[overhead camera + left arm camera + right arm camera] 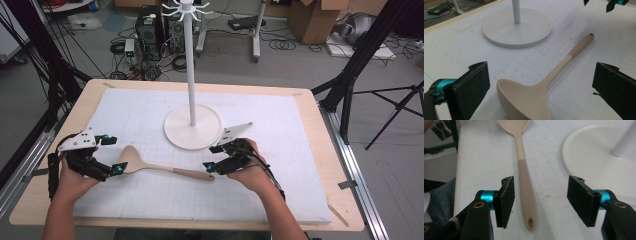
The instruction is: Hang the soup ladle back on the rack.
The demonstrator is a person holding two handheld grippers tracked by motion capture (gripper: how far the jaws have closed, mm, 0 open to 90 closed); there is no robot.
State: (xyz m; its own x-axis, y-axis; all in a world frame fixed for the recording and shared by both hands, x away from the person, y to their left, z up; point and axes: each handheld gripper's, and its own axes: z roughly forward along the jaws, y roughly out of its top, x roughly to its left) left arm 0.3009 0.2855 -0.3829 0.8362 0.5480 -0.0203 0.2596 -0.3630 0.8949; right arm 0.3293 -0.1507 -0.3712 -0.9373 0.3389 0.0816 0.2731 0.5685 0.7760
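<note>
Fingers (506, 200) of the right gripper (216, 157) are standing apart, touching nothing; the spoon (162, 165) handle end is lying flat on the bench (310, 225) between them, nearer one finger. Left gripper (112, 154) fingers (475, 85) are standing wide, the spoon bowl lying between them without contact. High view is showing the spoon stretching from one gripper to the other on the white gridded mat (280, 190), in front of the white stand (192, 125). Right gripper view is showing the hanging hole at the handle tip; left gripper view is showing the hollow of the bowl.
</note>
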